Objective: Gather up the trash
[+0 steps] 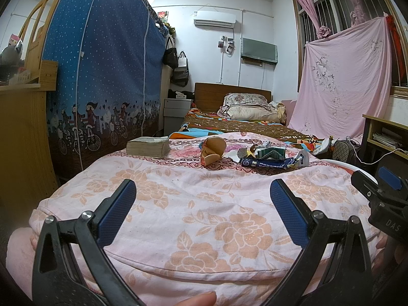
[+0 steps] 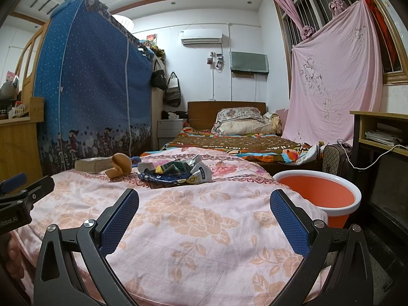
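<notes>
White capital letters "DAS" stand on the black body of the right tool (image 1: 389,199), seen at about three o'clock at the edge of the left wrist view. In the right wrist view, at about nine o'clock, white lettering that reads "nRobot.AI", its start cut off by the frame edge, stands on the black body of the left tool (image 2: 15,205). The crumpled dark blue plastic wrapper (image 1: 270,163) lying on the pink flowered quilt (image 1: 204,216) carries white print and a round logo, but they are too small to read.
</notes>
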A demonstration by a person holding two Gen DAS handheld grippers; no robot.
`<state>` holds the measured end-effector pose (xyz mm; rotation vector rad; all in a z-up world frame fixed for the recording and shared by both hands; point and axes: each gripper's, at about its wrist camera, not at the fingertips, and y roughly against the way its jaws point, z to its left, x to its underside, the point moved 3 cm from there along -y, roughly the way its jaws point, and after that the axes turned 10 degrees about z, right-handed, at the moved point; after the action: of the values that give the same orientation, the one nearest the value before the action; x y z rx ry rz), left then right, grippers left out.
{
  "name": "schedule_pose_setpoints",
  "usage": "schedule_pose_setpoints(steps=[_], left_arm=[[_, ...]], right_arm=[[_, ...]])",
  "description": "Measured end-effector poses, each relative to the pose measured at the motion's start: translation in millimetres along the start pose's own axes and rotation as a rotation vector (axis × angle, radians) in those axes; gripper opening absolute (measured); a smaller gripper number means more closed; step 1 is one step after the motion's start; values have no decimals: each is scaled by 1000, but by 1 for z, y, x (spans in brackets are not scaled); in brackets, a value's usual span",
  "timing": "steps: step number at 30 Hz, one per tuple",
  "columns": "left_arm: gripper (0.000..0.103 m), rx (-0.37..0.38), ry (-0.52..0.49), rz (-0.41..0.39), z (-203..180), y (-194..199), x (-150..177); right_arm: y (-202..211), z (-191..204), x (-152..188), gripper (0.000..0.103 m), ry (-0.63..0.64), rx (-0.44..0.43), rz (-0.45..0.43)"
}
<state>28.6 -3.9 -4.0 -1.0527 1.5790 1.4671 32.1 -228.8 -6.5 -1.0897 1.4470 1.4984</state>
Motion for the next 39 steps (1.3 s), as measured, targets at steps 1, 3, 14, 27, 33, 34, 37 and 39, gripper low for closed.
schedule_pose_setpoints(steps=[1,3,14,27,33,34,37,39], left_arm=[[92,0,0,0,0,0,0],[92,0,0,0,0,0,0],[92,0,0,0,0,0,0],[92,0,0,1,0,0,0],[92,-1,2,4,0,5,-1],[92,0,1,4,1,5,-1],[92,6,3,3,1,5,-2],[92,16,7,9,1,5,-6]], right_arm=[[0,0,0,103,0,0,1],[0,0,0,103,0,0,1],[-1,0,1,103,0,0,2],[0,-1,-2,103,1,-1,5],[-4,2,7,103,1,-1,9],[-4,2,6,103,1,-2,10],[-9,2,6,103,5,4,13],[-11,4,6,103,13,9,25]])
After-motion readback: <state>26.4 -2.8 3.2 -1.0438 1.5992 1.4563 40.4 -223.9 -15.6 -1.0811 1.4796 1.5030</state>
